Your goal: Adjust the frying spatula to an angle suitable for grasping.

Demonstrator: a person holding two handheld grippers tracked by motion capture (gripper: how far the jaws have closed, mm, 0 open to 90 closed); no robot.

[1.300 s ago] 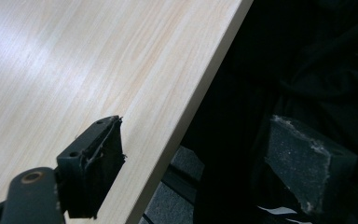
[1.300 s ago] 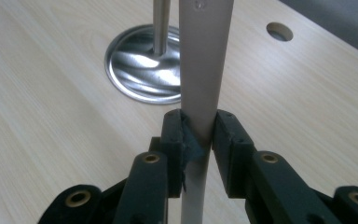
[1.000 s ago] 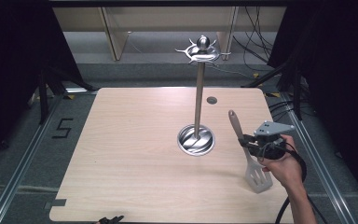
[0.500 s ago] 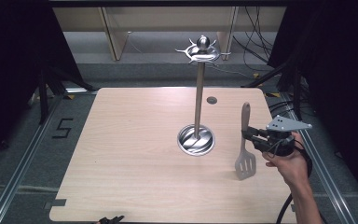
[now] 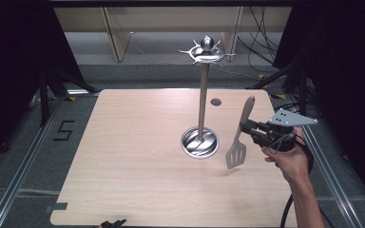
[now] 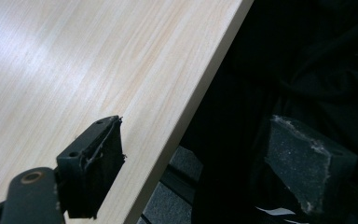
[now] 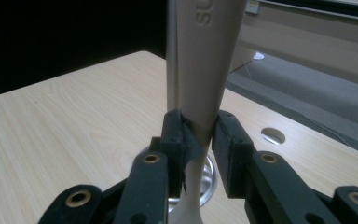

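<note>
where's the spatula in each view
high view: spatula right of centre, held off the table.
left gripper view: not in it.
right gripper view: its handle rises at centre between the jaws.
shared landmark: the stand's round steel base.

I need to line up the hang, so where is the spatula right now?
In the high view the spatula is off the table at the right side, clamped by the right gripper, blade down, just right of the utensil stand.

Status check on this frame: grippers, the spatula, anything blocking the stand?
Right gripper shut on spatula, held clear of the table, blade down. Left gripper open, nothing between its jaws, at the table's near edge. Stand close beside the spatula, path unobstructed.
</note>
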